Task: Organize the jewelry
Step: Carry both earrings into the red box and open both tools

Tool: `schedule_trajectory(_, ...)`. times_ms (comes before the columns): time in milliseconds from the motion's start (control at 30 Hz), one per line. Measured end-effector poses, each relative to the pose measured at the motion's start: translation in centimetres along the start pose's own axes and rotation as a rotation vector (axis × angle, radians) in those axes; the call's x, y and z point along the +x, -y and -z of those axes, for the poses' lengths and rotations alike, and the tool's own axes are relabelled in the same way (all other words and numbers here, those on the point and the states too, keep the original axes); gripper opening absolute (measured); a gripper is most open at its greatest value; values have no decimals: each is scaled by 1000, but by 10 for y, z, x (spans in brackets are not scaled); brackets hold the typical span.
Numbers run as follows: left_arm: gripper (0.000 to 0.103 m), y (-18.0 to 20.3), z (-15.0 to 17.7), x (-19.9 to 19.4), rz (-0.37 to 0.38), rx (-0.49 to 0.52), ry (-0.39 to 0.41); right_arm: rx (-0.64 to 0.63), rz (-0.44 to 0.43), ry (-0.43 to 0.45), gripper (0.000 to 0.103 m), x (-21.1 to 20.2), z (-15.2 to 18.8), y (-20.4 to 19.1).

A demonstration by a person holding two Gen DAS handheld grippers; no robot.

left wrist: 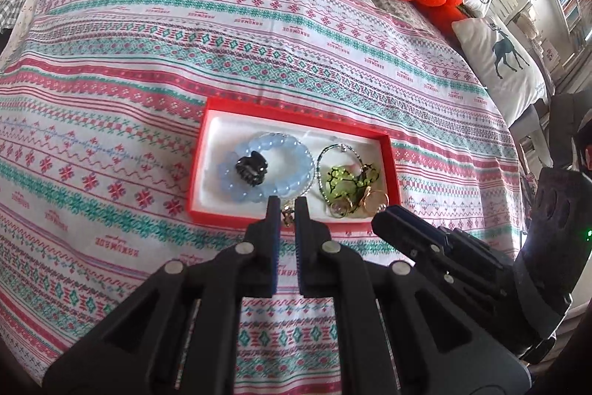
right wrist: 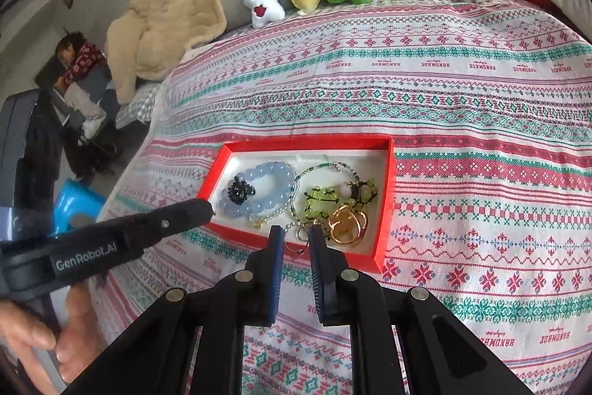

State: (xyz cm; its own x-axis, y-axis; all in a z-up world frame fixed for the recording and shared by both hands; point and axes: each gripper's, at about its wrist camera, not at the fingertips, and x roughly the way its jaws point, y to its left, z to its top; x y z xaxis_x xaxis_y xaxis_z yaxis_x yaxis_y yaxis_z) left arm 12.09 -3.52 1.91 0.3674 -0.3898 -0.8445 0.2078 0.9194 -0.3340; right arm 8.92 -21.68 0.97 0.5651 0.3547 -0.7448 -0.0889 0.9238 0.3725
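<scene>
Left claw (left wrist: 288,206) clenched, right claw (right wrist: 298,235) clenched; person's hand (right wrist: 55,332) only in right view

red box (left wrist: 296,113) crowded, bedspread (left wrist: 148,80) around open

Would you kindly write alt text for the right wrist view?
A red tray on a patterned bedspread holds a blue bead bracelet, a black hair clip, green charms and gold rings. The right claw hovers nearly shut at its near edge.
</scene>
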Motion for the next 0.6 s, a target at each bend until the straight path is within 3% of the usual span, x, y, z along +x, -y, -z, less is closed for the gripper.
schedule_trajectory(600,8,-3,-11,30,-22,29,15,-106,146,50,14,26,-4,-16)
